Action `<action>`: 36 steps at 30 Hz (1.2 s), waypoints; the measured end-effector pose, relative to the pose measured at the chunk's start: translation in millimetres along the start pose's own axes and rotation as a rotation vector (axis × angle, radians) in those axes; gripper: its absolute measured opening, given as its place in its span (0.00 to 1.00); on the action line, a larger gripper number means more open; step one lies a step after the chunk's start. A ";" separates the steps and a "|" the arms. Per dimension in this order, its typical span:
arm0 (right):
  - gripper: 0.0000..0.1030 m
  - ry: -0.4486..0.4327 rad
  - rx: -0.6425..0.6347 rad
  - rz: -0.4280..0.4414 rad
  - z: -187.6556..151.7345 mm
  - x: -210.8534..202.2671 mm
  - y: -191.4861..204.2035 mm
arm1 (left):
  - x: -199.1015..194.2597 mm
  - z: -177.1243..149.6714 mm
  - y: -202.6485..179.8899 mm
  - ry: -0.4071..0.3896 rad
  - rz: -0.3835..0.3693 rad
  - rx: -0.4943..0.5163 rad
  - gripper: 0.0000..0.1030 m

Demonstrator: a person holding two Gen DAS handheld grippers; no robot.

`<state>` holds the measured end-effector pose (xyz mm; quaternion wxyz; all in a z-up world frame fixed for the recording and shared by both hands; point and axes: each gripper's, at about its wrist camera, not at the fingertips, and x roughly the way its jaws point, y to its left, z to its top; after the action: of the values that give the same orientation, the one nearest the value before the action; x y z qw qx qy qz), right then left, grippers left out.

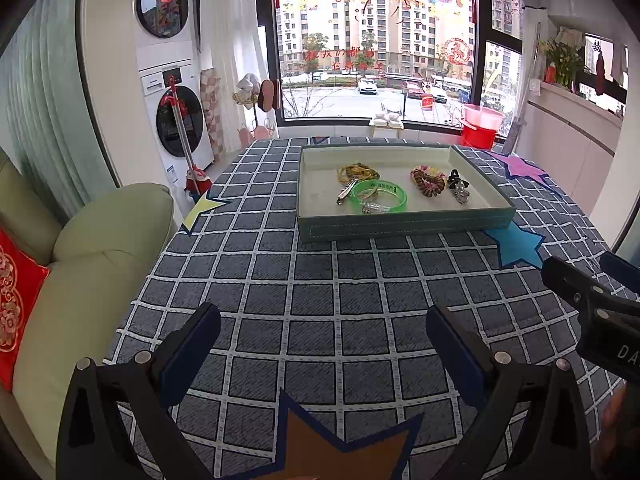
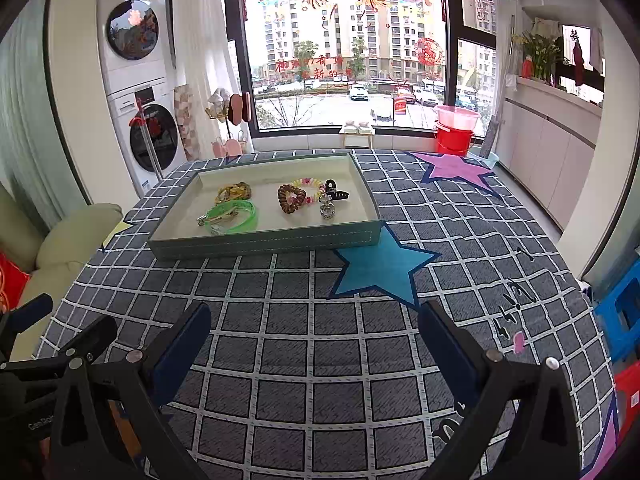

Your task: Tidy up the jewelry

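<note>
A grey-green tray (image 1: 400, 226) (image 2: 264, 242) sits at the far middle of the checked table. In it lie a green bangle (image 1: 380, 196) (image 2: 234, 216), a yellow-brown bracelet (image 1: 358, 171) (image 2: 233, 191), a brown coil hair tie (image 1: 429, 185) (image 2: 291, 199), a pastel bead bracelet (image 2: 310, 184), a black hair clip (image 1: 456, 178) (image 2: 335, 191) and a clear ring-like piece (image 1: 462, 196) (image 2: 327, 210). My left gripper (image 1: 324, 328) is open and empty over the near table. My right gripper (image 2: 314, 326) is open and empty, well short of the tray.
A blue star (image 1: 516, 246) (image 2: 380, 266) lies by the tray's near right corner, a purple star (image 2: 456, 168) at the far right, a brown star (image 1: 344, 456) at the near edge. A sofa (image 1: 100, 248) stands left; the right gripper shows in the left view (image 1: 592, 308).
</note>
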<state>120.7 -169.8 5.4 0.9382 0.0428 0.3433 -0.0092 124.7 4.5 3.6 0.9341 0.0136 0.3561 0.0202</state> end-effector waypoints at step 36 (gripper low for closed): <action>1.00 0.000 -0.004 0.003 1.1 0.5 1.8 | 3.4 -0.1 -0.8 0.006 -0.003 -0.003 1.00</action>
<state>121.8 -168.1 6.1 0.9384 0.0416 0.3431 -0.0070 127.2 3.8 1.2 0.9332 0.0117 0.3587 0.0195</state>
